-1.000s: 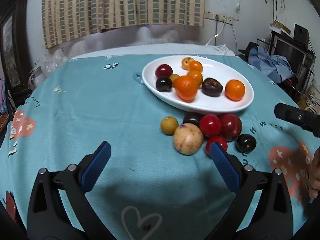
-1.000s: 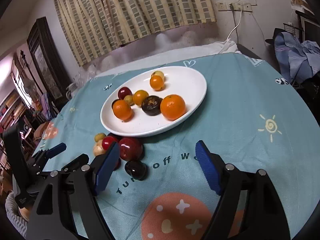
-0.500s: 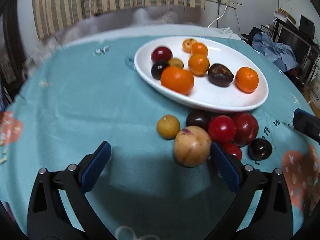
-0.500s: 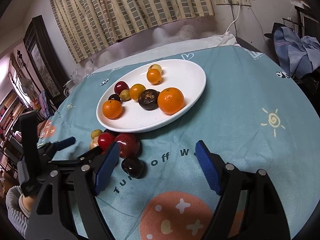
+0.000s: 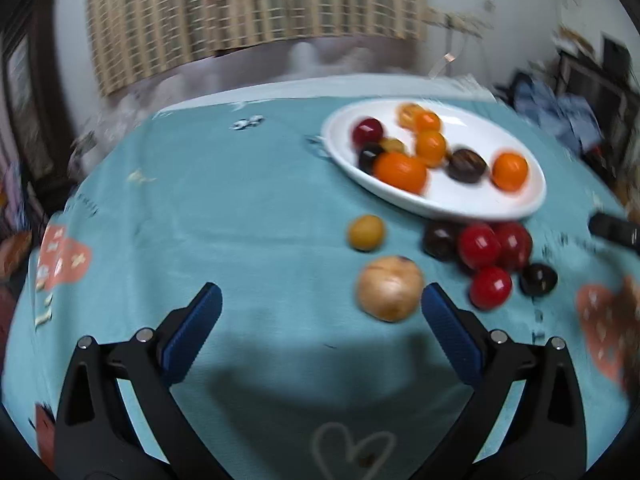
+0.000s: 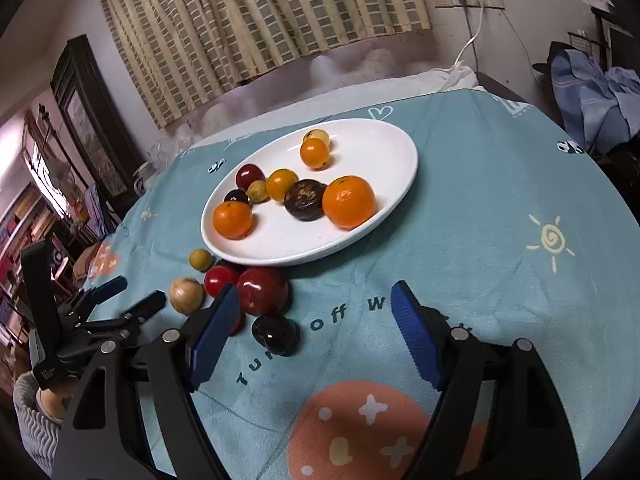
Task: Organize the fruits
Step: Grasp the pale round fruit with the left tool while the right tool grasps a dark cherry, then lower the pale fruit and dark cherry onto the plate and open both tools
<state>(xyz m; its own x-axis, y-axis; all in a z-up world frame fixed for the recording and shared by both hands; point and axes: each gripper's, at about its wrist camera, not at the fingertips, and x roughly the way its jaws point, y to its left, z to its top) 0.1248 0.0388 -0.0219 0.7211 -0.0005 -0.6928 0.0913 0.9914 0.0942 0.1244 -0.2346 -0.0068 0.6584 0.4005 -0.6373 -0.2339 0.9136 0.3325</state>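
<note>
A white oval plate point(image 5: 472, 208) point(image 6: 384, 148) holds several oranges, dark plums and small yellow fruits. Loose fruit lies on the teal cloth below it: a tan round fruit point(image 5: 390, 294) point(image 6: 186, 295), a small yellow one point(image 5: 366, 233) point(image 6: 200, 259), red ones point(image 5: 479, 246) point(image 6: 262, 291) and a dark plum point(image 5: 538, 279) point(image 6: 276, 334). My left gripper point(image 5: 320, 312) point(image 6: 132, 296) is open, the tan fruit just inside its right finger, untouched. My right gripper point(image 6: 314, 326) is open above the cloth, the dark plum near its left finger; its tip point(image 5: 614, 229) shows at the left wrist view's right edge.
The round table under the teal cloth point(image 6: 500, 208) drops off at its edges. A striped curtain point(image 6: 260, 20) hangs behind. Blue clothes point(image 6: 592, 88) are piled at the right, dark furniture point(image 6: 96, 120) stands at the left. A hand in a knit sleeve point(image 6: 36, 420) holds the left gripper.
The left gripper has swung left and back, so the tan fruit now sits apart from the red cluster beside its right finger. The right gripper has stayed in place, still open.
</note>
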